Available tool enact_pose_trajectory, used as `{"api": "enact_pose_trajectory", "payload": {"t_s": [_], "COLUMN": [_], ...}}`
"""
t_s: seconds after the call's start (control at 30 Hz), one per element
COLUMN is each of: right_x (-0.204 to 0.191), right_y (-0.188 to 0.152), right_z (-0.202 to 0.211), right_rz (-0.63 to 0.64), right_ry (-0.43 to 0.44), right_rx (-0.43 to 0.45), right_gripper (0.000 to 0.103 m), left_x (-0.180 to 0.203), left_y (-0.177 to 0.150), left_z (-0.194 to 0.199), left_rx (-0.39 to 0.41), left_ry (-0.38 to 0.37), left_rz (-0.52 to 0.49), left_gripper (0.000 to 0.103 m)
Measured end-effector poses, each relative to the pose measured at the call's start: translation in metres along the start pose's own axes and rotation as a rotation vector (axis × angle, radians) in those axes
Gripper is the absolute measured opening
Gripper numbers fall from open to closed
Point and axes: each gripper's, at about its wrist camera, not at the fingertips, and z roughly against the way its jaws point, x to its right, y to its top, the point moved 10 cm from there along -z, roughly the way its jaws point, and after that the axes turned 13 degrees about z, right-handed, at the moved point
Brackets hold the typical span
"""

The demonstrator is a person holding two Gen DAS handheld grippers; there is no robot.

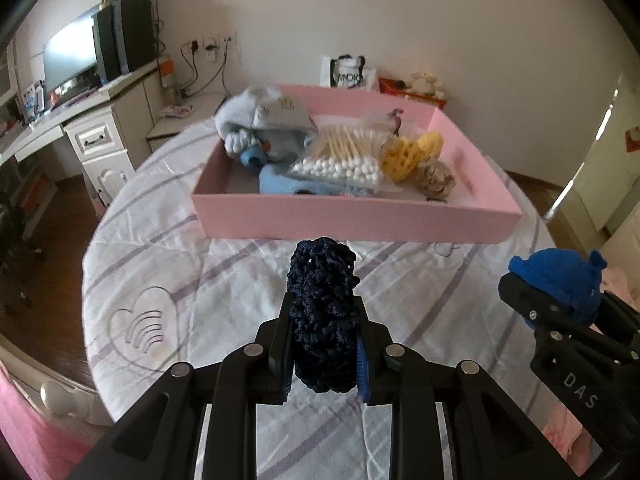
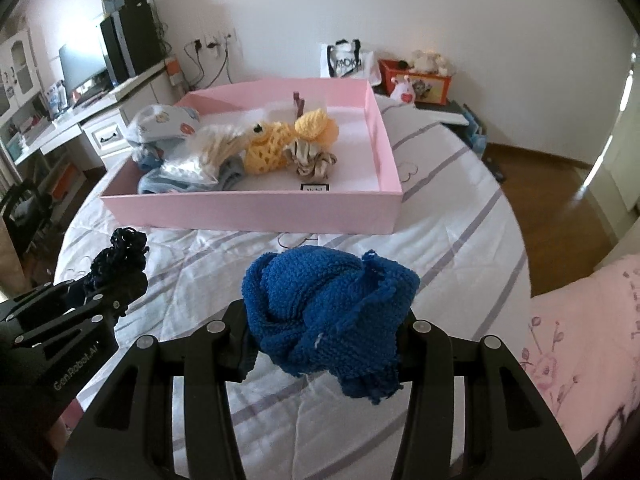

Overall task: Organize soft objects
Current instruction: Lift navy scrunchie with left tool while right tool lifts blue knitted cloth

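My left gripper (image 1: 322, 312) is shut on a dark navy crocheted piece (image 1: 323, 300), held above the striped bedspread. To its right, my right gripper (image 2: 326, 320) is shut on a bright blue knitted cloth (image 2: 328, 308), also lifted off the bed; that blue cloth (image 1: 560, 280) shows at the right edge of the left wrist view. The navy piece (image 2: 120, 256) shows at the left of the right wrist view. Ahead lies a pink tray (image 1: 360, 216) (image 2: 248, 212) holding light blue soft items (image 1: 260, 120), a bag of cotton swabs (image 1: 344, 152), a yellow crocheted piece (image 2: 280, 140) and a beige scrunchie (image 2: 308, 158).
The bed (image 1: 160, 280) has a white spread with purple stripes. A white desk (image 1: 100, 136) with a monitor stands at the left. A white bag (image 2: 348, 62) and a red box (image 2: 420, 80) stand by the far wall. A pink pillow (image 2: 580, 320) lies at the right.
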Motion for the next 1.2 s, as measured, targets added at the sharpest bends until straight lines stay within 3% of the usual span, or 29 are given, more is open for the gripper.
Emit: {"api": "enact_pose_trajectory", "payload": {"t_s": [0.73, 1.2], "right_x": [-0.011, -0.011], "right_y": [0.008, 0.005], "right_z": [0.129, 0.208], "right_rz": [0.023, 0.027], "right_ry": [-0.049, -0.078], "right_rx": [0.253, 0.416], "right_gripper": [0.046, 0.046], "left_x": [0.011, 0.016], "left_y": [-0.029, -0.066], "left_z": [0.165, 0.270], "left_rx": [0.226, 0.377], "left_ry": [-0.024, -0.056], "left_rz": [-0.043, -0.055], "left_gripper": [0.021, 0.021]}}
